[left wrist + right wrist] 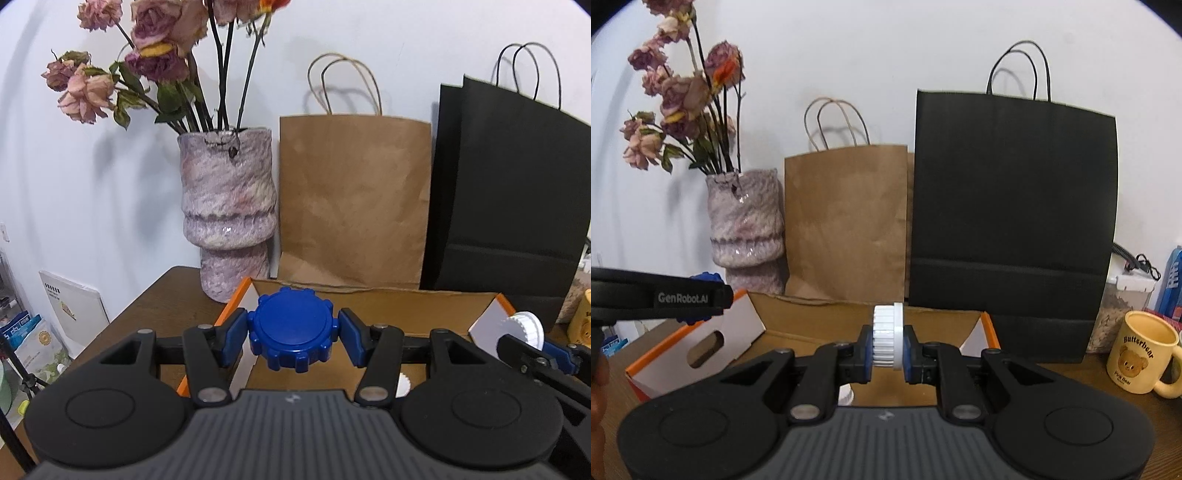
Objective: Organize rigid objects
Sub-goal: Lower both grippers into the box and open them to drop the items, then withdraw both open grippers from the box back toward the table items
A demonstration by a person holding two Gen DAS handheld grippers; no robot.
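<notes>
Both grippers hold parts over the box: your left gripper clamps the blue cap, your right gripper the white gear. Releasing askew may drop either outside; close grippers may collide.

We are reading "GenRobot.AI" in grey letters on the side of the left gripper. We are reading "Butterbear" above a bear drawing, and "Pink Bear" below it, on the yellow mug.
</notes>
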